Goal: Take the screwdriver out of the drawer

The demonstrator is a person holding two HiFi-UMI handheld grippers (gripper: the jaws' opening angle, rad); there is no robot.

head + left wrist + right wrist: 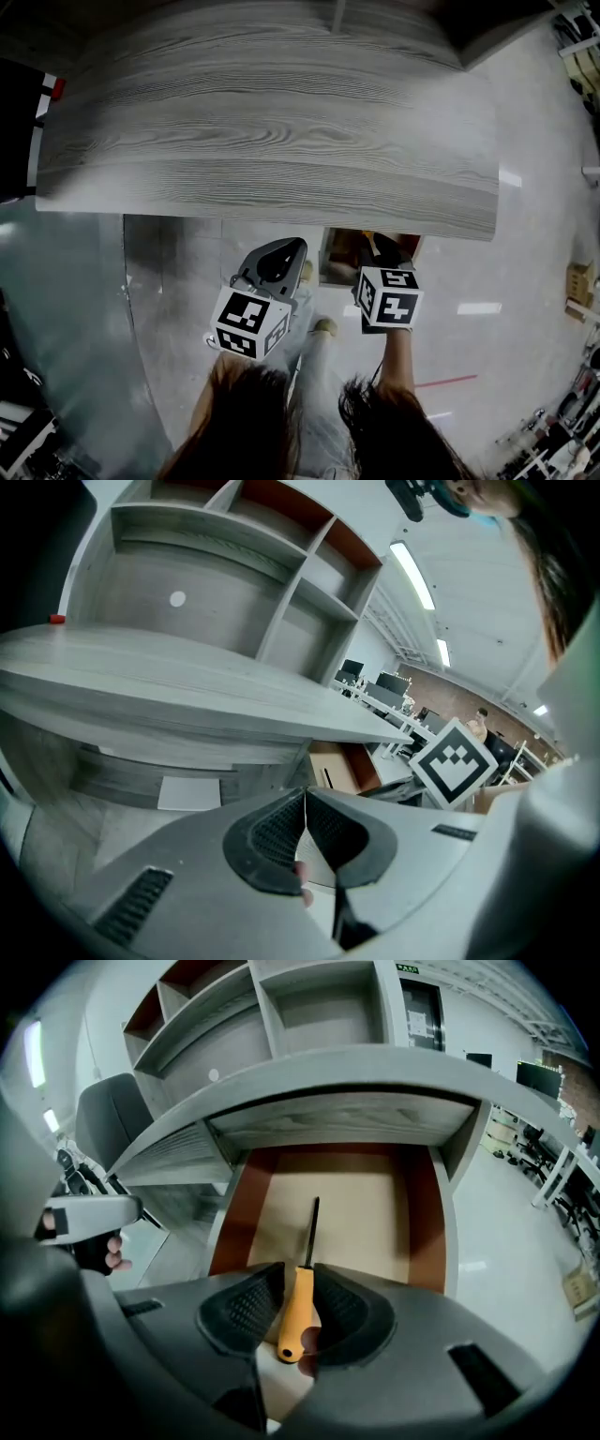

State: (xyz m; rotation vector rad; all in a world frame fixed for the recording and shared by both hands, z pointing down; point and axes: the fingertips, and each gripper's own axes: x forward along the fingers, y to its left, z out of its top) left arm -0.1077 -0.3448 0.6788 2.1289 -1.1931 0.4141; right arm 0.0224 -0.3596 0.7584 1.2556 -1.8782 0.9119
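1. The person stands before a grey wooden desk (pixel 272 141), and the drawer (pixel 361 1208) under its top is pulled open.
2. The screwdriver (pixel 298 1312) has an orange handle and a thin dark shaft. It is over the pale floor of the drawer, and its shaft points toward the back wall of the drawer.
3. The right gripper (pixel 300 1277) reaches into the front part of the drawer. Its two jaws stand on both sides of the orange handle and seem to pinch it; the butt of the handle lies back between the pads.
4. In the head view, the right gripper (pixel 384 255) is at the open drawer (pixel 337 258), just under the desk edge.
5. The left gripper (pixel 306 808) has its jaws pressed together, and nothing is between them.
6. The left gripper (pixel 281 255) is held just beside the drawer, on its left, in front of the desk and above the floor (pixel 525 262).
7. Above the desk there is a grey shelf unit (pixel 309 1007) with open compartments.
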